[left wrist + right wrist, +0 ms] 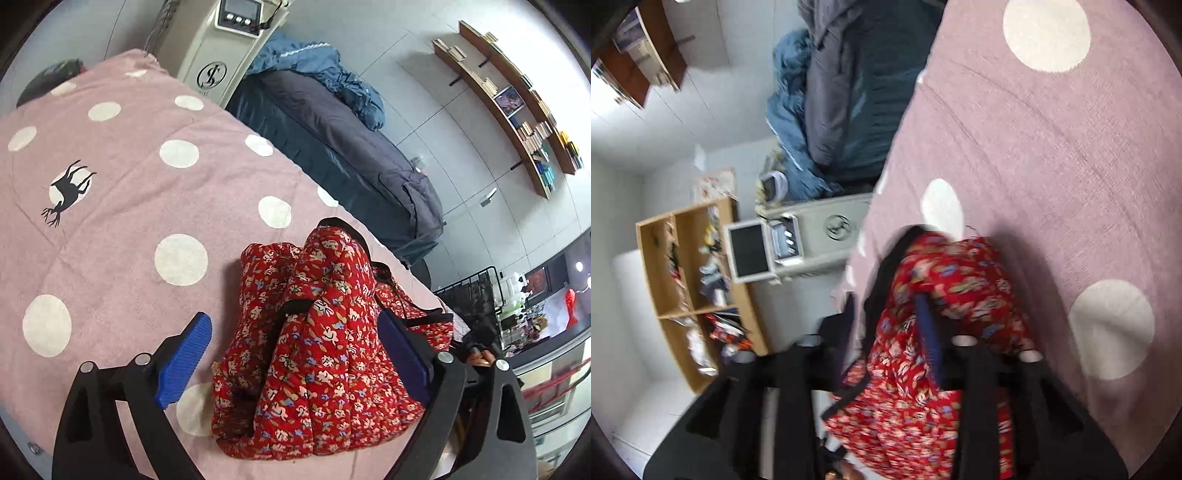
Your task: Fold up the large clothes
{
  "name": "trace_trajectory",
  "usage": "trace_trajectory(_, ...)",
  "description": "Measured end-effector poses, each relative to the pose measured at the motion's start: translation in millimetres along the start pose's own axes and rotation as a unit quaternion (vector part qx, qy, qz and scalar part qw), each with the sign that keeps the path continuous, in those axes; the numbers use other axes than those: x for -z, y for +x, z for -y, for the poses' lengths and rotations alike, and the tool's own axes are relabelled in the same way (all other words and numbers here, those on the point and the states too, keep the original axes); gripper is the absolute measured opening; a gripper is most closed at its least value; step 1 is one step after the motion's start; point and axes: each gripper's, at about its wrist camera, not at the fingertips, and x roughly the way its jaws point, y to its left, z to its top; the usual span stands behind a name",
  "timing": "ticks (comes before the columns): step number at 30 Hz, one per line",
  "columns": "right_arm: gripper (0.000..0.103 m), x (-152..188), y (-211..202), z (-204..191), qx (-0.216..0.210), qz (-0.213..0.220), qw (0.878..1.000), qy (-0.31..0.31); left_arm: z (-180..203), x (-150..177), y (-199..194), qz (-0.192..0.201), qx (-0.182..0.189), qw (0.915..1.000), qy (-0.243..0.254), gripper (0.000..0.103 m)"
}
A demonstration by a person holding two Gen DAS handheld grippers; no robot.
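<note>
Bundled garment lies on blanket, beside its edge.

- A white appliance past the bed's far edge bore a round black monogram, seemingly a stylised "S".
- Its small display showed nothing legible.
- Book spines on the wall shelves were too small to read.

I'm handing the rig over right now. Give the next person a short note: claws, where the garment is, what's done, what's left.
Left claw: open, straddling the red floral padded garment without pinching it.
Right claw: looks open, with the garment between its fingers; that view is blurred, so the grip is uncertain.
Garment: bunched in a heap at the edge of the pink spotted blanket.
Done: gathered into a rough bundle.
Left: flatten it, tidy the fold, check loose black trim.
</note>
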Motion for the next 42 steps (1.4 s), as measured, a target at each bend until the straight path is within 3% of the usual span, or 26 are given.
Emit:
trace_trajectory(2, 0.078, 4, -18, -11, -0.015, 0.014, 1.0, -0.016, 2, 11, 10, 0.015, 0.012, 0.9998, -0.002, 0.093)
trace_trajectory(5, 0.08, 16, -41, -38, 0.046, 0.015, 0.993, -0.111, 2, 19, 30, 0.014, 0.002, 0.9999, 0.002, 0.095)
trace_trajectory(7, 0.08, 35, -45, -51, 0.139, 0.005, 0.967, -0.211, 3, 24, 40, 0.011, 0.0, 0.9999, 0.007, 0.095)
trace_trajectory(9, 0.08, 63, -40, -57, 0.213, -0.011, 0.926, -0.311, 4, 29, 50, 0.008, 0.006, 0.9999, 0.011, 0.095)
trace_trajectory(11, 0.08, 89, -32, -52, 0.24, -0.031, 0.898, -0.368, 10, 35, 58, 0.0, 0.01, 0.9996, 0.026, 0.096)
trace_trajectory(13, 0.069, 106, -23, -42, 0.263, -0.041, 0.88, -0.394, 16, 42, 67, -0.006, 0.009, 0.9991, 0.042, 0.095)
trace_trajectory(14, 0.049, 111, -18, -37, 0.277, -0.045, 0.871, -0.403, 20, 46, 74, -0.009, 0.003, 0.9986, 0.052, 0.091)
trace_trajectory(15, 0.038, 116, -9, -30, 0.301, -0.055, 0.856, -0.417, 23, 48, 78, -0.014, 0.003, 0.9981, 0.059, 0.08)
trace_trajectory(16, 0.033, 120, -6, -28, 0.312, -0.05, 0.845, -0.432, 29, 49, 84, -0.024, -0.011, 0.9966, 0.078, 0.058)
trace_trajectory(17, 0.024, 123, -6, -31, 0.311, -0.043, 0.841, -0.44, 35, 49, 86, -0.021, -0.034, 0.9945, 0.097, 0.039)
trace_trajectory(19, 0.017, 122, -17, -44, 0.292, -0.024, 0.848, -0.442, 42, 42, 77, -0.002, -0.032, 0.9925, 0.118, 0.021)
trace_trajectory(20, 0.016, 118, -23, -50, 0.281, -0.011, 0.854, -0.437, 43, 35, 71, 0.013, -0.028, 0.9934, 0.11, 0.017)
trace_trajectory(23, 0.014, 105, -46, -73, 0.255, 0.039, 0.864, -0.433, 40, 8, 55, 0.057, -0.014, 0.9944, 0.088, 0.016)
trace_trajectory(27, 0.014, 88, -43, -81, 0.234, 0.068, 0.875, -0.419, 38, -12, 84, 0.056, -0.042, 0.9942, 0.082, 0.016)
trace_trajectory(28, 0.014, 83, -36, -77, 0.239, 0.069, 0.878, -0.408, 35, -13, 93, 0.048, -0.051, 0.995, 0.071, 0.016)
trace_trajectory(30, 0.014, 70, -16, -60, 0.271, 0.061, 0.88, -0.384, 7, -11, 130, -0.003, -0.072, 0.9974, 0.002, 0.018)
trace_trajectory(32, 0.015, 61, 6, -34, 0.303, 0.04, 0.884, -0.355, -10, -7, 143, -0.011, -0.062, 0.9975, -0.033, 0.024)
trace_trajectory(35, 0.019, 69, 12, -11, 0.314, 0.042, 0.877, -0.36, -20, 1, 144, 0.005, -0.032, 0.9994, -0.012, 0.026)
trace_trajectory(37, 0.023, 74, 9, -7, 0.314, 0.046, 0.876, -0.364, -24, 3, 144, 0.003, -0.018, 0.9997, -0.016, 0.027)
trace_trajectory(40, 0.044, 71, 4, 2, 0.324, 0.054, 0.874, -0.357, -30, 8, 146, 0.007, -0.006, 0.9996, -0.025, 0.028)
trace_trajectory(42, 0.061, 58, -2, 14, 0.326, 0.057, 0.884, -0.331, -33, 10, 144, 0.013, -0.004, 0.9997, -0.021, 0.029)
